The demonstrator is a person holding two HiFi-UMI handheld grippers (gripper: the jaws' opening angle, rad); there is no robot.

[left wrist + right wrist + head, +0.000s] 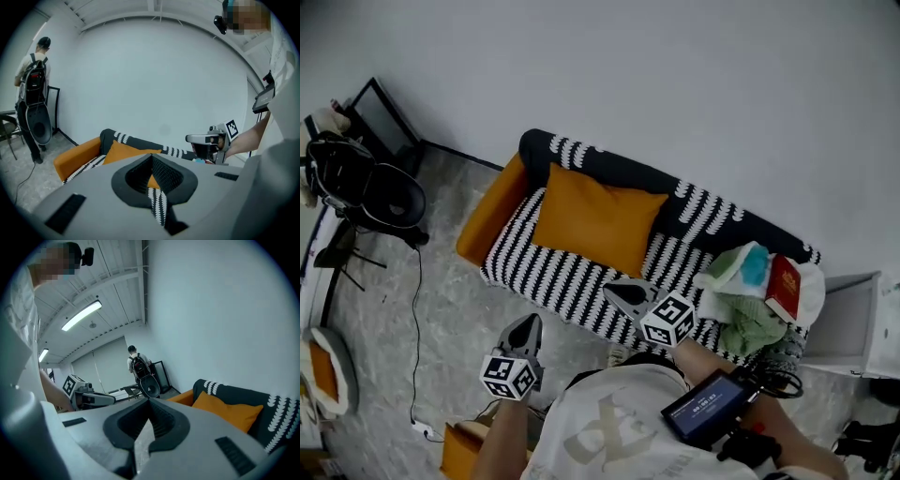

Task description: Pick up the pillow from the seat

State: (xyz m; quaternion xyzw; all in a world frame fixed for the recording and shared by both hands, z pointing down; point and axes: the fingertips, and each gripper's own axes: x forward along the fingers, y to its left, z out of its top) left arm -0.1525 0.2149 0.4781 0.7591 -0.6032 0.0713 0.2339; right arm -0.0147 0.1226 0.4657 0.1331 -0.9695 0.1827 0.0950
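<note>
An orange pillow (595, 223) leans against the dark backrest of a sofa with a black-and-white striped seat (553, 277). It also shows in the left gripper view as the pillow (125, 151), and in the right gripper view as the pillow (228, 411). My left gripper (526, 328) is shut and empty over the floor, short of the sofa's front edge. My right gripper (628, 294) is shut and empty above the seat's front edge, just below the pillow's lower right corner. In their own views, the left gripper (152, 158) and right gripper (149, 402) both have their jaws together.
The sofa has an orange armrest (487, 211) at its left end. A heap of green and white cloth (748, 305) with a red book (783, 286) fills its right end. A white cabinet (848, 319) stands beyond. A black chair (380, 192) and a person with a backpack (32, 84) are at the left.
</note>
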